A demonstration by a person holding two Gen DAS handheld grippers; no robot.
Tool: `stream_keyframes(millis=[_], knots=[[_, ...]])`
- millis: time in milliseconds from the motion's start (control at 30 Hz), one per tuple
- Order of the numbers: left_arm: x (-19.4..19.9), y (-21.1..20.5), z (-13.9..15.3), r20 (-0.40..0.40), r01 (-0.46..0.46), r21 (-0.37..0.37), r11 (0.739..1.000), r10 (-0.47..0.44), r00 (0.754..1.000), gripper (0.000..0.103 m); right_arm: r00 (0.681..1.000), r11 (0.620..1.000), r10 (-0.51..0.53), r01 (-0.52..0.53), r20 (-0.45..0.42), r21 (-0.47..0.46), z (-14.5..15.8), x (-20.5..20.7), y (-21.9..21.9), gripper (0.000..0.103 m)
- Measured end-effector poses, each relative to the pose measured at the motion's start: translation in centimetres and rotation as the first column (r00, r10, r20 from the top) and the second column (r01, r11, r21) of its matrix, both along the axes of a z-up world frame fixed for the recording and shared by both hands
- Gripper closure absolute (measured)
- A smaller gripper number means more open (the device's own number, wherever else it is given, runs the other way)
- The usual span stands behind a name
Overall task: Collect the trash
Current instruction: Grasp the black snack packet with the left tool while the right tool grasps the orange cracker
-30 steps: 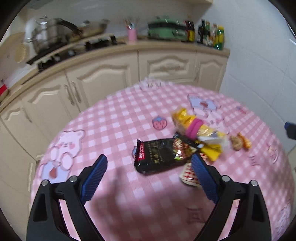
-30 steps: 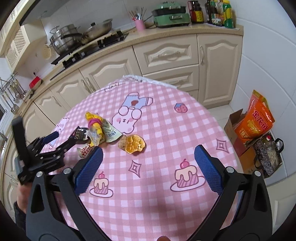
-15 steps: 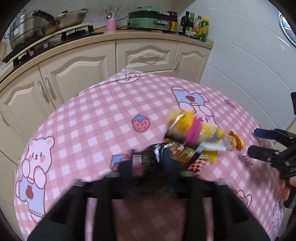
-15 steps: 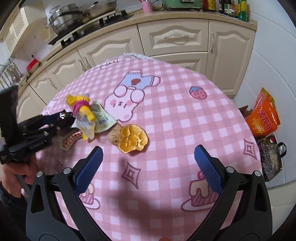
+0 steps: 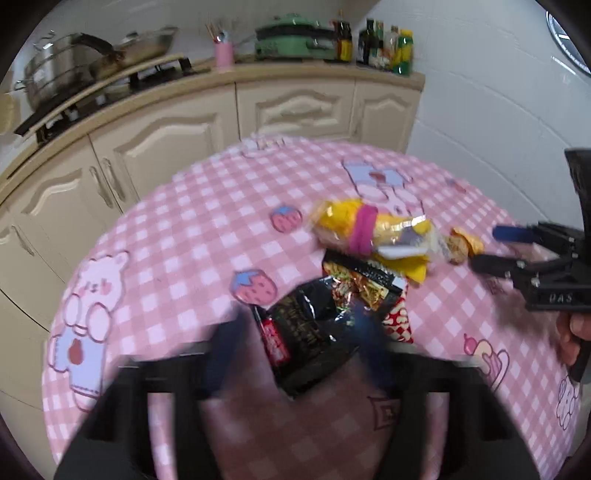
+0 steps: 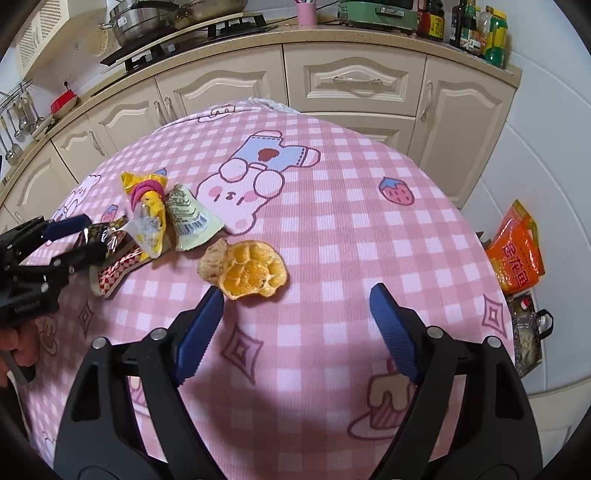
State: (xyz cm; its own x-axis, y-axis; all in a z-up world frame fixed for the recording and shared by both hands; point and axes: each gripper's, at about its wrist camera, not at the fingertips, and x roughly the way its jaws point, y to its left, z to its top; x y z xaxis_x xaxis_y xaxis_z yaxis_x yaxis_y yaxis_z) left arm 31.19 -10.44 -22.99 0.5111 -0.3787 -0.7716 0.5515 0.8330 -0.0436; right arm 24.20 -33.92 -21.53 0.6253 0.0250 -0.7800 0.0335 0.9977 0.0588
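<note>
Left gripper [image 5: 295,332]: blurred, jaws lately reopening slightly, black snack wrapper [image 5: 310,332] between them at lower centre; pad contact unclear. Right gripper [image 6: 295,325]: spread, lately narrowing, nothing between; orange peel [image 6: 245,269] just above, mid-frame. Yellow wrapper [image 6: 147,210] left, pink checked tablecloth [image 6: 351,206].

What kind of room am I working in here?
Almost certainly a home kitchen: a gas stove with steel pots on the counter, cream cabinets beneath, sauce bottles in the corner, and a round table under a pink checked cloth.
</note>
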Motion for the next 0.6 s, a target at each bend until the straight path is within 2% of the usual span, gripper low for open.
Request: stream_keyframes(millis=[33, 67, 133, 200, 333, 367, 400, 467, 500, 600], knots=[[0.0, 0.2, 0.1, -0.007, -0.012, -0.017, 1.0, 0.012, 1.0, 0.079, 1.0, 1.0, -0.004, 0.004, 0.005, -0.011, 0.0, 0.2, 0.1, 0.032], [-0.1, 0.2, 0.1, -0.006, -0.016, -0.016, 1.0, 0.016, 1.0, 0.08, 1.0, 1.0, -0.004, 0.005, 0.009, -0.025, 0.0, 0.3, 0.3, 0.035], [-0.7, 0.2, 0.3, 0.006, -0.019, -0.008, 1.0, 0.019, 1.0, 0.084, 1.0, 1.0, 0.006, -0.006, 0.019, -0.022, 0.1, 0.6, 0.5, 0.058], [-1.5, 0.6, 0.4, -0.001, -0.033, -0.024, 0.999, 0.033, 0.999, 0.086, 0.999, 1.0, 0.025, -0.024, 0.021, -0.015, 0.2, 0.7, 0.7, 0.064], [-2.9, 1.7, 0.5, -0.007, -0.07, -0.045, 0.997, 0.07, 0.998, 0.088, 1.0, 1.0, 0.022, -0.022, 0.018, 0.008, 0.3, 0.7, 0.5, 0.063], [-3.3, 2.1, 0.6, -0.011, -0.082, -0.055, 0.995, 0.082, 0.997, 0.089, 1.0, 1.0, 0.014, -0.014, 0.021, 0.018, 0.3, 0.8, 0.4, 0.057], [-3.7, 2.4, 0.6, -0.014, -0.095, -0.061, 0.994, 0.094, 0.995, 0.089, 1.0, 1.0, 0.01, -0.011, 0.023, 0.021, 0.3, 0.8, 0.4, 0.042], [-4.4, 3.0, 0.6, -0.015, -0.118, -0.07, 0.991, 0.118, 0.993, 0.089, 1.0, 1.0, 0.013, -0.014, 0.025, 0.027, 0.0, 1.2, 0.4, 0.04], [-4.7, 3.3, 0.6, -0.019, -0.129, -0.075, 0.989, 0.128, 0.992, 0.089, 1.0, 1.0, 0.011, -0.012, 0.027, 0.027, 0.1, 1.4, 0.3, 0.041], [-5.5, 3.8, 0.6, -0.02, -0.153, -0.084, 0.985, 0.152, 0.988, 0.09, 0.999, 1.0, -0.019, 0.019, 0.032, 0.024, 0.2, 1.8, -0.2, 0.066]])
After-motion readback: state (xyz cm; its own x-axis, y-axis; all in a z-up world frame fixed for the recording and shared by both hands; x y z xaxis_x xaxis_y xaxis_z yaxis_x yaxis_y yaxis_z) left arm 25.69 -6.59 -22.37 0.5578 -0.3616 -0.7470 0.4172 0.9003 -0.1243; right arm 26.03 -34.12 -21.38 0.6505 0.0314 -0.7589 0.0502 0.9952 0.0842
